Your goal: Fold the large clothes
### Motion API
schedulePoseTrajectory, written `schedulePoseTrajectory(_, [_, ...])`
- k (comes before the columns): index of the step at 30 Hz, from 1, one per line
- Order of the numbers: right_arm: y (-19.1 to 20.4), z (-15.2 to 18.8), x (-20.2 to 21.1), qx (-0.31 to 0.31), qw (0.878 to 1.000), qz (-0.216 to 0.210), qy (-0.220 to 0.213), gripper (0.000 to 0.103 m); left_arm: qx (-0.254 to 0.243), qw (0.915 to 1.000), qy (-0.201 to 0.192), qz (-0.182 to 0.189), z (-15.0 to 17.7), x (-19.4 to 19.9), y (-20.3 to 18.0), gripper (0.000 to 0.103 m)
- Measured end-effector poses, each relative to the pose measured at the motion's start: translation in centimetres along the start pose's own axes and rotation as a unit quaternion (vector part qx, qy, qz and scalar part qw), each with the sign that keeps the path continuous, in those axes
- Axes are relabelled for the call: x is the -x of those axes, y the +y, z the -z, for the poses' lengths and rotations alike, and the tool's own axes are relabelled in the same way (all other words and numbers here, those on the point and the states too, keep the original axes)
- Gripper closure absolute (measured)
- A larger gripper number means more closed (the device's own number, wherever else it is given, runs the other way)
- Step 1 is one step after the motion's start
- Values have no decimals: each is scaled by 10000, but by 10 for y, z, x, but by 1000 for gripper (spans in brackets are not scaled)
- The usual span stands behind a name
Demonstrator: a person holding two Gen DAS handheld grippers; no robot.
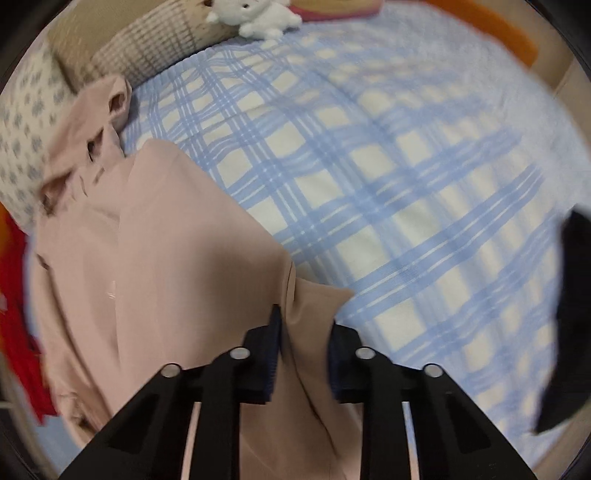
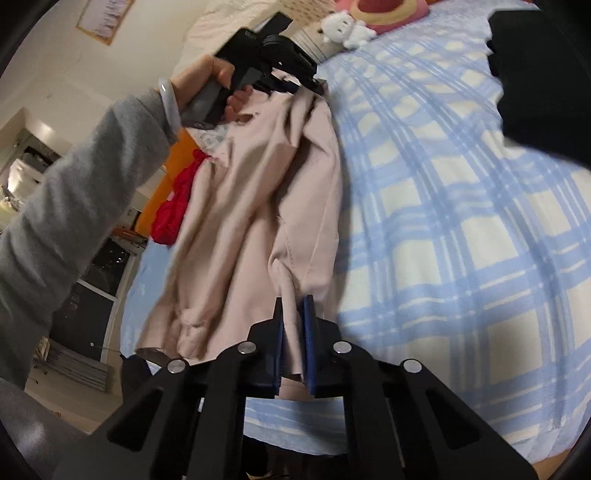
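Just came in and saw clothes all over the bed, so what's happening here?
A person is folding a pink garment on a blue checked bedspread, with a handheld tool in each hand. The left tool is clamped on one edge of the fabric, the right tool on another. A red garment and a black garment lie nearby.

white plush toy (image 1: 258, 16) beside pillow (image 1: 155, 51)

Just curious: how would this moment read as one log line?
left gripper: shut on pink garment | right gripper: shut on pink garment | bed: underneath
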State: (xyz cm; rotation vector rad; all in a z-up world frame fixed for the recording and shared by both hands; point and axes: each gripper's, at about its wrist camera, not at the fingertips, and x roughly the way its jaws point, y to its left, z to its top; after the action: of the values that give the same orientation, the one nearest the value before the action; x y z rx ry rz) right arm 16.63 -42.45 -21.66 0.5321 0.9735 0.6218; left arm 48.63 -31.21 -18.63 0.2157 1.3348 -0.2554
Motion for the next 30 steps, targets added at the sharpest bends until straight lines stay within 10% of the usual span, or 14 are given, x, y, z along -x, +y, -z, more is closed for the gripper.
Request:
schedulePoseTrajectory(5, [41,-9,13,417,9981,-436,-150,95,748,9801,-473,1779,11,41,65,83])
schedulePoseTrajectory(9, [96,-17,6,1062,9916,-743,-34,95,1462,9364,-1031,3019,37,72,146,83])
schedulePoseTrajectory(14, [161,-8,-39,1944,9769,-763,464,95,2047,9002,-1517,3531,79,76,238,86])
schedulePoseTrajectory(21, [191,33,-110,2656,9540,8,1390,95,2682,8904,-1391,3404,130,17,317,89])
schedulePoseTrajectory(27, [173,48,-130,2623,9518,326,1558,92,2529,9047,-1322,3163,139,-17,315,81])
schedulePoseTrajectory(30, [177,40,-111,2500,9539,-44,1659,56,2321,9181,-1437,2874,136,8,311,48])
